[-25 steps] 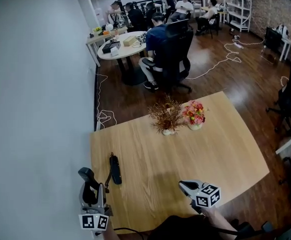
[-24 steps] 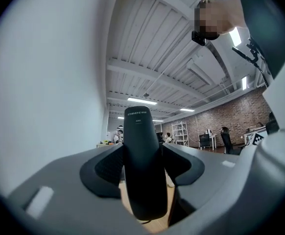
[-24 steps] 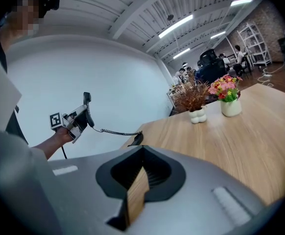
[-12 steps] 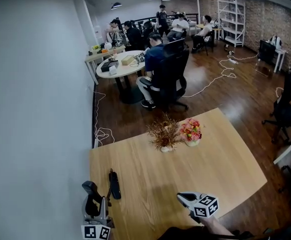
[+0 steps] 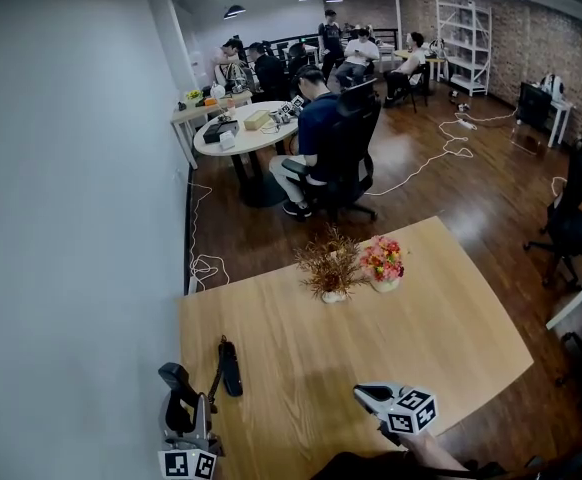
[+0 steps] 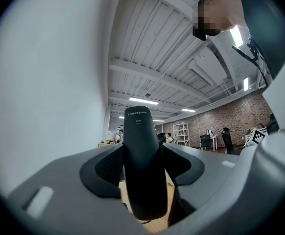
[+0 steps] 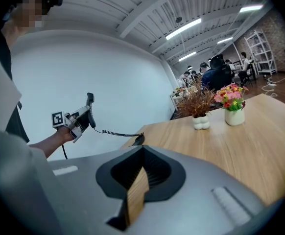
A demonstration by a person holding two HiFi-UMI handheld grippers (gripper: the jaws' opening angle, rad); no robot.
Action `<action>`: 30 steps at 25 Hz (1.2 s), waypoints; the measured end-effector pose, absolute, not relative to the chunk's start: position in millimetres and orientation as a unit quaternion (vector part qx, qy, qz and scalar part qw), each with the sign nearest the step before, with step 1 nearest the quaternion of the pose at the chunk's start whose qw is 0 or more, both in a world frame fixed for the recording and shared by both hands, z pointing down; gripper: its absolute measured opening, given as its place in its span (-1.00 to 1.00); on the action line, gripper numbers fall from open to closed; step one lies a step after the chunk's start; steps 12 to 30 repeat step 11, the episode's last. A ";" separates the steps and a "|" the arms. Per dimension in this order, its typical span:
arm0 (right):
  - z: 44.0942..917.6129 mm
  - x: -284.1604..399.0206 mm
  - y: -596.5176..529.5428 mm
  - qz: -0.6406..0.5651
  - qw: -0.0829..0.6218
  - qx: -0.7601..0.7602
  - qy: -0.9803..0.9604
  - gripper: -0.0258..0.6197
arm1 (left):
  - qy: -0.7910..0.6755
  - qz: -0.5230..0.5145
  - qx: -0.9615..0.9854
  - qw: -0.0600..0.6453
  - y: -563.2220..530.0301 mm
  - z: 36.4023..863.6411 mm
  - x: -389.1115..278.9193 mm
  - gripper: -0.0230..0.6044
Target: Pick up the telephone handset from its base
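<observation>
My left gripper (image 5: 182, 406) is shut on the black telephone handset (image 6: 142, 160), which stands upright between its jaws. It is held in the air off the table's left front corner. In the right gripper view the handset (image 7: 90, 102) sticks up from the left gripper (image 7: 76, 121). From there a coiled cord (image 7: 115, 132) runs to the slim black base (image 5: 231, 366), which lies on the wooden table (image 5: 421, 318) near its left edge. My right gripper (image 5: 364, 393) hovers over the table's front edge, shut and holding nothing.
A vase of dried brown stems (image 5: 329, 263) and a small pot of pink flowers (image 5: 384, 260) stand at the table's far edge. A white wall (image 5: 71, 218) runs close along the left. Beyond the table are people on office chairs (image 5: 336, 148), a round table and floor cables.
The head view has tilted up slightly, so more of the room shows. Both grippers stay about where they were, the left one still holding the handset.
</observation>
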State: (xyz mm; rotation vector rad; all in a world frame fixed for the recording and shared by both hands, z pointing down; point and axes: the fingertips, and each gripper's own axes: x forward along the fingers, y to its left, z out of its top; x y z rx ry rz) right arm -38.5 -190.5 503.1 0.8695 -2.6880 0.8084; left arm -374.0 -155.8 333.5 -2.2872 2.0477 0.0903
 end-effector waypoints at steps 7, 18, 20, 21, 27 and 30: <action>499.8 -39.4 -186.7 0.270 0.101 0.294 -0.911 -0.91 | 0.667 0.029 -0.743 0.042 -157.4 329.2 -373.5 -0.11; 499.3 -45.5 -197.9 0.261 0.088 0.304 -0.912 -0.91 | 0.663 0.030 -0.746 0.057 -175.0 324.2 -379.4 -0.11; 499.3 -45.5 -197.9 0.261 0.088 0.304 -0.912 -0.91 | 0.663 0.030 -0.746 0.057 -175.0 324.2 -379.4 -0.11; 499.3 -45.5 -197.9 0.261 0.088 0.304 -0.912 -0.91 | 0.663 0.030 -0.746 0.057 -175.0 324.2 -379.4 -0.11; 499.3 -45.5 -197.9 0.261 0.088 0.304 -0.912 -0.91 | 0.663 0.030 -0.746 0.057 -175.0 324.2 -379.4 -0.11; 499.3 -45.5 -197.9 0.261 0.088 0.304 -0.912 -0.91 | 0.663 0.030 -0.746 0.057 -175.0 324.2 -379.4 -0.11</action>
